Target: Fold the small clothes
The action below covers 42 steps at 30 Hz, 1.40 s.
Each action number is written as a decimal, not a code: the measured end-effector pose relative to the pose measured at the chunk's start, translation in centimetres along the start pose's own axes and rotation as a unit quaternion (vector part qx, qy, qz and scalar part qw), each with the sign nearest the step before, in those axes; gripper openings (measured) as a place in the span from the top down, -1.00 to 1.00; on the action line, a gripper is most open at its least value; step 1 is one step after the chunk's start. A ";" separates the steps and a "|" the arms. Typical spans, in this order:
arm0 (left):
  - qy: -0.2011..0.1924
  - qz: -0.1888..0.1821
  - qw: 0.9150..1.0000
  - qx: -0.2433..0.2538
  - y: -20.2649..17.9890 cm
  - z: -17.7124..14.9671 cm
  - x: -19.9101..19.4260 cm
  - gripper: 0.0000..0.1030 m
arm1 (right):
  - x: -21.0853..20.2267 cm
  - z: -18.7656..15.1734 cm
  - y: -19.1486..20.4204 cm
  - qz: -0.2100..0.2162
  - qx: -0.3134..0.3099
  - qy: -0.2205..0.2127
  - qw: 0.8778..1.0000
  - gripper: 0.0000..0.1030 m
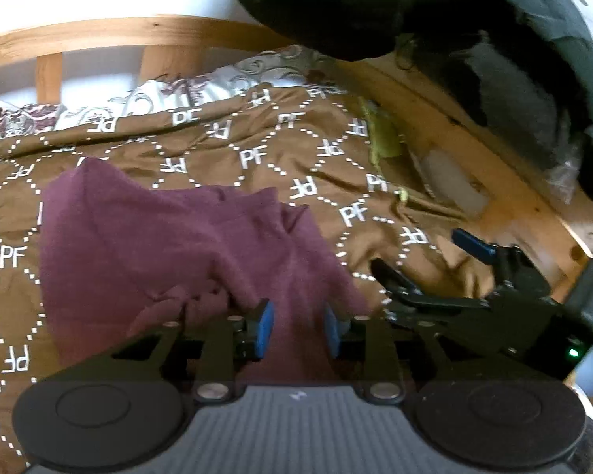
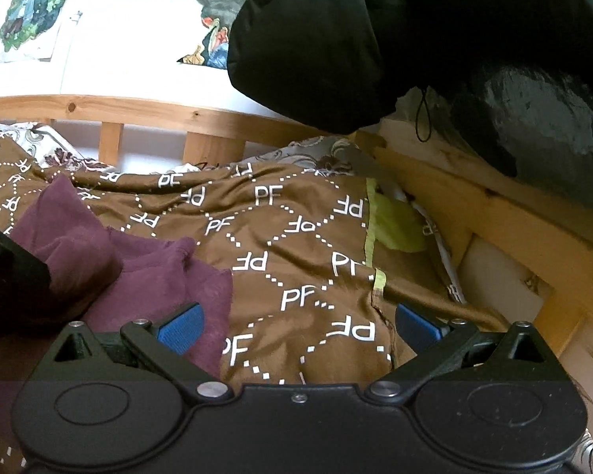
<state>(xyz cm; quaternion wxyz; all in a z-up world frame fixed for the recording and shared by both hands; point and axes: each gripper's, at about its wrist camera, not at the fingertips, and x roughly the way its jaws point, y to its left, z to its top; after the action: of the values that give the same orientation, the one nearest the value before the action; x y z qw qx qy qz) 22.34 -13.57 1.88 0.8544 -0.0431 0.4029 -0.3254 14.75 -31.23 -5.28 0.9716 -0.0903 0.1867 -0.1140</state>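
A small maroon garment (image 1: 170,245) lies crumpled on a brown bedspread (image 1: 257,150) printed with white "PF" letters. My left gripper (image 1: 298,330) hovers low over the garment's near edge, its blue pads partly open with maroon cloth between and beneath them; no grip shows. The garment also shows in the right wrist view (image 2: 146,272), at the left. My right gripper (image 2: 298,324) is wide open over the bare bedspread, its left pad at the garment's right edge. It also appears in the left wrist view (image 1: 427,260), to the right of the garment.
A wooden bed frame (image 1: 474,150) runs along the back and right side. A black padded jacket (image 2: 375,39) hangs over the frame's far right corner. A yellow-green cloth (image 2: 395,221) lies at the bedspread's right edge. A floral pillow (image 1: 170,94) sits at the back.
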 end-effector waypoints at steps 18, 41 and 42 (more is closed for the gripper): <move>-0.094 0.052 0.994 0.015 0.9 -2.6 -7.2 -0.99 | -0.1 0.0 0.0 0.034 0.055 -0.002 0.998 -0.99; -0.039 0.187 0.972 0.133 2.8 -8.3 -3.4 -0.30 | 5.0 0.3 3.0 0.342 0.283 0.045 0.895 -0.67; -0.043 0.193 0.970 0.143 2.6 -8.4 -3.4 -0.19 | 5.2 0.2 3.2 0.337 0.290 0.048 0.894 -0.64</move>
<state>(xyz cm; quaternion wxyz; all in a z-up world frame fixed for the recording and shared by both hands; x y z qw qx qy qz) 16.10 -7.98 -2.37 0.9147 0.1445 0.3159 -0.2067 20.19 -29.47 -7.57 0.9246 0.2693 0.2112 0.1674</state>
